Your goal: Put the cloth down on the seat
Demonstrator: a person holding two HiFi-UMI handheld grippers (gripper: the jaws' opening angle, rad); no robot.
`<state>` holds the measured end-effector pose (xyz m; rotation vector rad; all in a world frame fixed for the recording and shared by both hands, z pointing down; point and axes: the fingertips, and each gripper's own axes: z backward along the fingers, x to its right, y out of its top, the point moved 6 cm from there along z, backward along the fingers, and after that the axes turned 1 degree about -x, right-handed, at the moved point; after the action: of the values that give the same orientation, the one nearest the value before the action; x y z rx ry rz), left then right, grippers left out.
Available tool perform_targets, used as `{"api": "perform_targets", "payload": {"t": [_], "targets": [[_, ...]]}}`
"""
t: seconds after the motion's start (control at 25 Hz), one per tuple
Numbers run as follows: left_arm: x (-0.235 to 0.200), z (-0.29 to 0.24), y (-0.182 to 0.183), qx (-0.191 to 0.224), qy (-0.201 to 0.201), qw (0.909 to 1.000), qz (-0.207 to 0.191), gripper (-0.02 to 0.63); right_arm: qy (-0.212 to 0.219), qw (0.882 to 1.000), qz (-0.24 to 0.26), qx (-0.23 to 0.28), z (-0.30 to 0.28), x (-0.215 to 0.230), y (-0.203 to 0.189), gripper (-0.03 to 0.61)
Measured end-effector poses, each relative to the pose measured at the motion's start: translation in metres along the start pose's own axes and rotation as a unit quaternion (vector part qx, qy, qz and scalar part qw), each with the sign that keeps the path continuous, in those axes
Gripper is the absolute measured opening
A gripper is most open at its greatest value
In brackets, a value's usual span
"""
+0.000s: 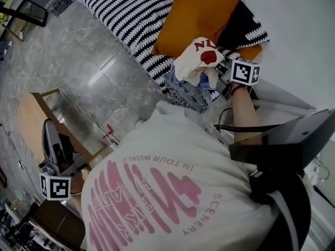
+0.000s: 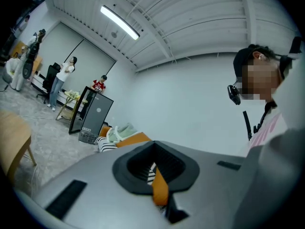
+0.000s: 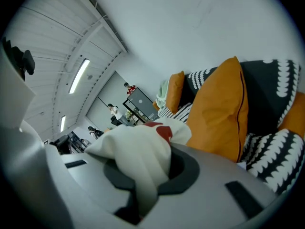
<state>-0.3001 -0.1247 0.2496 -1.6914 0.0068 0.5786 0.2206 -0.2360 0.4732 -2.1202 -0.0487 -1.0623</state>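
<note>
Head view: striped seat (image 1: 131,14), orange cushion (image 1: 196,17), tiled floor (image 1: 63,56).

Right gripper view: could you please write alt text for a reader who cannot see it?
The right gripper is shut on a bunched white cloth with red print, which fills the foreground. Beyond it an orange cushion leans on a black-and-white patterned sofa.

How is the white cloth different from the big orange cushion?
The cloth is white with red print; the orange cushion is plain orange. The cloth is bunched up in the right gripper; the cushion rests on the striped seat. The cloth looks smaller than the cushion. Both are soft fabric.
</note>
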Motion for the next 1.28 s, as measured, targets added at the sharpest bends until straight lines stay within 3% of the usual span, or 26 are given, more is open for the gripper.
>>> {"api": "perform_targets", "payload": {"t": [0.2,0.44,0.6,1.0,1.28], "targets": [[-0.003,0.005,-0.015,-0.002,0.017,0.9999,0.002,0.009,-0.022,0.999,-0.023,-0.034,-0.018,0.023,-0.029,0.058],[-0.013,-0.01,-0.031,0.005,0.029,0.9996,0.004,0.009,-0.091,0.991,0.013,-0.093,-0.056,0.059,-0.06,0.058],[-0.012,-0.006,-0.028,0.009,0.044,0.999,0.01,0.009,-0.143,0.978,0.067,-0.136,-0.059,0.06,-0.073,0.058],[-0.005,-0.007,-0.03,0.02,0.071,0.9969,0.027,0.009,-0.178,0.948,0.117,-0.236,-0.074,0.072,-0.089,0.058],[0.0,-0.003,-0.029,0.03,0.091,0.9951,0.026,0.009,-0.193,0.917,0.164,-0.309,-0.081,0.079,-0.094,0.058]]}}
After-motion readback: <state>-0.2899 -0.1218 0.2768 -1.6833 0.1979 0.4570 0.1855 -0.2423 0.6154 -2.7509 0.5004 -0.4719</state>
